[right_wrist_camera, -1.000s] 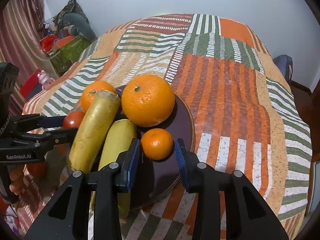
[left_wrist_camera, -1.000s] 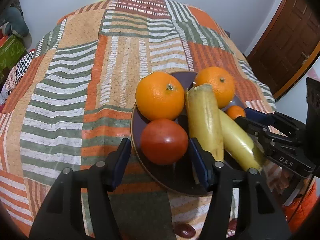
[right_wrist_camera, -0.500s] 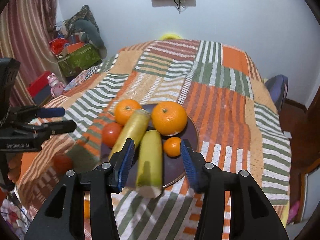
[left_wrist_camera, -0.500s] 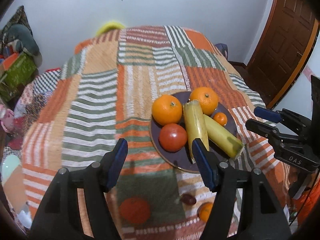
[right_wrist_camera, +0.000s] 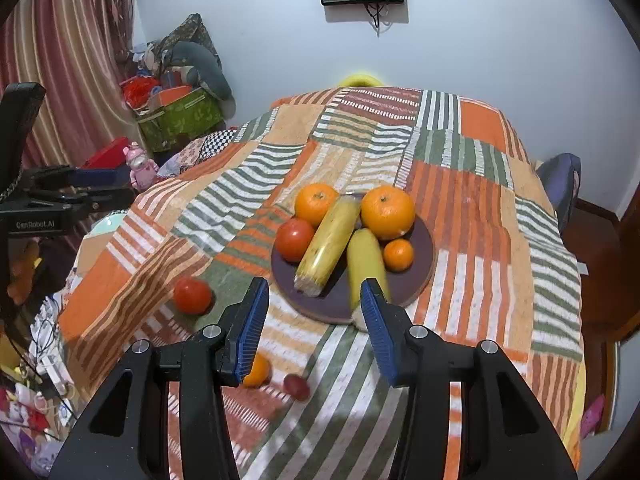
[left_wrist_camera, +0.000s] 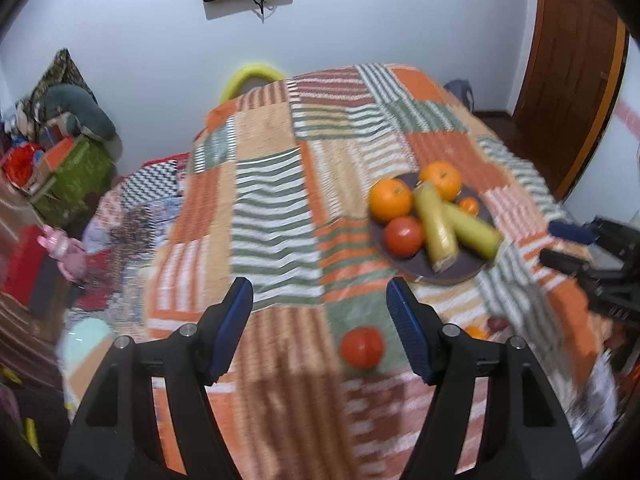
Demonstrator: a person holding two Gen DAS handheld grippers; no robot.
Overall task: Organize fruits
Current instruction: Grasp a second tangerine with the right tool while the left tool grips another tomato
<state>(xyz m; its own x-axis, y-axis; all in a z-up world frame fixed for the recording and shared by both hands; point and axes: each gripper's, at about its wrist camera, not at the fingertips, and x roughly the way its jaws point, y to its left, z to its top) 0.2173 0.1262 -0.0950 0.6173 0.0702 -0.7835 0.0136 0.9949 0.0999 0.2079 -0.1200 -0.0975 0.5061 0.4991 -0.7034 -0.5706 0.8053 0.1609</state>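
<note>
Fruit mostly sat on the plate (right_wrist_camera: 424, 276) ahead of both grippers: two oranges, a tomato, a mandarin, two long yellow pieces. Left gripper (left_wrist_camera: 320, 322) was opening, empty; right gripper (right_wrist_camera: 314, 320) stood apart, empty. Left to gather, I judged: a loose tomato (right_wrist_camera: 192, 295) left of the right gripper, plus an orange (right_wrist_camera: 257, 371) and a plum (right_wrist_camera: 297, 387) below its jaws.

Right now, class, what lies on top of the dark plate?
On the plate: two big oranges, a small orange, a tomato and two long yellow pieces. Anything beneath them is covered.
</note>
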